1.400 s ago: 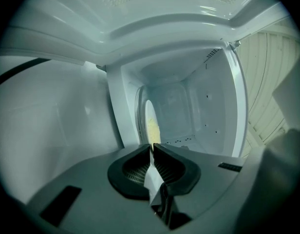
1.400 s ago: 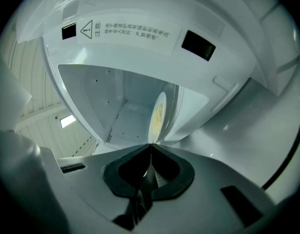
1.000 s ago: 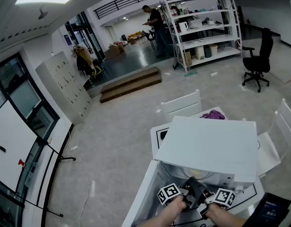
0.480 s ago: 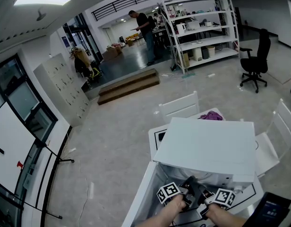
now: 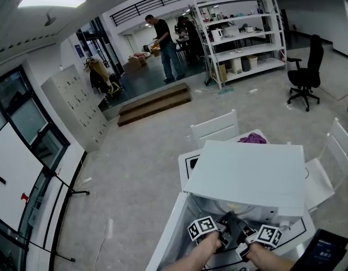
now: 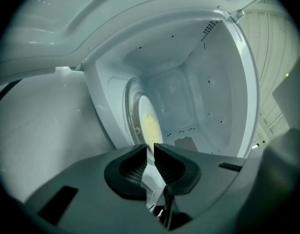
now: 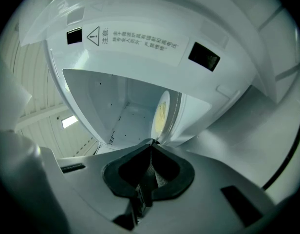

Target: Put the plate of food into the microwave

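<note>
Left gripper (image 6: pixel 154 147): jaws clamped on the near rim of the plate (image 6: pixel 146 112).
Right gripper (image 7: pixel 151 145): jaws drawn together, tips pinching the same plate at its edge.
Plate: held inside the cavity of the microwave (image 5: pixel 247 174), yellow food (image 6: pixel 151 126) on it.
Microwave: white, door (image 5: pixel 168 227) swung open to the left, standing on a white table (image 5: pixel 188 161).
Purple cloth (image 5: pixel 254 137): behind the microwave.
White chair (image 5: pixel 216 127): beyond the table.
Shelving (image 5: pixel 242 33): far end of the room.

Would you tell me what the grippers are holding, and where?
The plate of food, by its rim: the left gripper clamps one edge, the right gripper pinches another.
</note>
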Demonstrator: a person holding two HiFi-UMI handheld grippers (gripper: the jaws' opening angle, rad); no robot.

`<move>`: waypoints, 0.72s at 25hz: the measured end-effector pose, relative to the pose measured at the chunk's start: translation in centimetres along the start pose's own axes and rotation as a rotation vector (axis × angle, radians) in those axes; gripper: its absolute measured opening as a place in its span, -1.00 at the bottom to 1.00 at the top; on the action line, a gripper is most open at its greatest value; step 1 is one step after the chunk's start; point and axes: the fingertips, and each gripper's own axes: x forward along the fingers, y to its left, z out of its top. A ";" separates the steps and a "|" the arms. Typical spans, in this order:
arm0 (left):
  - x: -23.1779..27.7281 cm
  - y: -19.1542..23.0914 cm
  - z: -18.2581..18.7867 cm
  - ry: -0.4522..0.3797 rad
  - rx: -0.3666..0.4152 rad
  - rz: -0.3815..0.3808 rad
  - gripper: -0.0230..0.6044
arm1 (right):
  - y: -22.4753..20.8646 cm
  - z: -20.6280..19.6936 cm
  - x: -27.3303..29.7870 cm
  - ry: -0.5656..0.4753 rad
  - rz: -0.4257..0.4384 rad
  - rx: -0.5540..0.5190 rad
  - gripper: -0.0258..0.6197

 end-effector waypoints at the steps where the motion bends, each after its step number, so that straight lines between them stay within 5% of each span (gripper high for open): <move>1: -0.1 0.1 0.0 0.006 0.001 0.005 -0.83 | 0.1 -0.1 0.0 -0.002 0.001 0.000 -0.88; 18: -0.2 0.8 -0.9 0.047 0.019 0.023 -0.83 | -0.3 0.3 -0.5 -0.011 -0.010 -0.023 -0.88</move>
